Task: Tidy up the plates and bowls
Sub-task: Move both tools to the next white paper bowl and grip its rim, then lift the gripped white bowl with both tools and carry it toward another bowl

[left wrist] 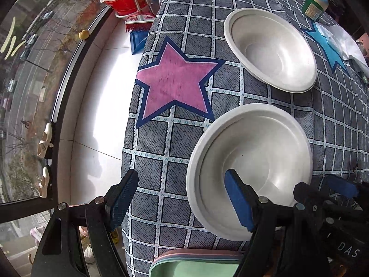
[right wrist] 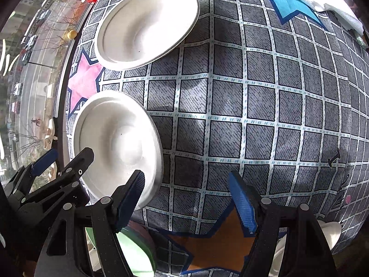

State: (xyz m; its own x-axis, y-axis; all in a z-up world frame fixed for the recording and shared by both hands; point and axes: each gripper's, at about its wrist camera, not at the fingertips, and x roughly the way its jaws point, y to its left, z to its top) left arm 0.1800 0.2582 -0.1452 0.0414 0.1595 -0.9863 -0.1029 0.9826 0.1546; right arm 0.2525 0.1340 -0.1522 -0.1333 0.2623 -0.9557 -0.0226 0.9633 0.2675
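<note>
Two white paper bowls sit on a grey checked cloth. The near white bowl (left wrist: 251, 168) (right wrist: 115, 143) looks like a stack of nested ones. The far white bowl (left wrist: 269, 48) (right wrist: 147, 25) stands apart behind it. My left gripper (left wrist: 182, 198) is open, its right finger over the near bowl's front rim, its left finger at the table's left edge. My right gripper (right wrist: 186, 198) is open and empty, just right of the near bowl, over the cloth. The right gripper also shows in the left wrist view (left wrist: 332, 191). The left gripper shows in the right wrist view (right wrist: 62, 161).
A stack of pastel plates with a green one on top (left wrist: 196, 265) (right wrist: 136, 254) lies at the table's near edge. A green bottle (left wrist: 314, 2) and white cloth (left wrist: 343, 43) sit far right. More white dishware (right wrist: 329, 233) is at near right. A window and floor lie left.
</note>
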